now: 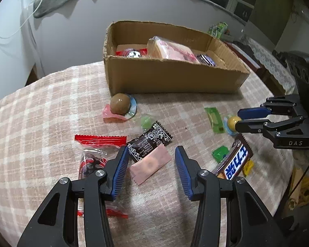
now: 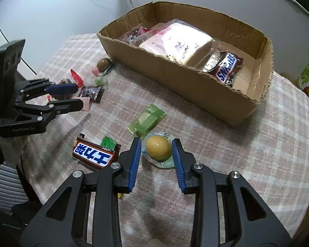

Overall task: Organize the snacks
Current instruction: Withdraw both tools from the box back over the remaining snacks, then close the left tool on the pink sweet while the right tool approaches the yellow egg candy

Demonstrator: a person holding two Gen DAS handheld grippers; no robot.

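A pink flat packet point(image 1: 150, 164) lies on the checked cloth between the fingers of my left gripper point(image 1: 151, 149), which stands open just above it, pads clear of it. A black printed packet point(image 1: 149, 142) touches its far end. My right gripper point(image 2: 157, 140) straddles a yellow-brown egg in a clear wrapper point(image 2: 158, 150) that rests on the cloth. Its jaws stand narrow but open, close beside the egg. The left wrist view shows that right gripper point(image 1: 238, 119) with the egg point(image 1: 234, 121) at its tips. The cardboard box point(image 2: 195, 88) behind holds several snacks.
Loose on the cloth are a Snickers bar point(image 2: 94, 154), a green packet point(image 2: 147, 121), a small green candy point(image 2: 108, 143), a red packet point(image 1: 101, 140) and a brown egg point(image 1: 119, 104) by the box point(image 1: 175, 78). The left gripper point(image 2: 79, 95) is at far left.
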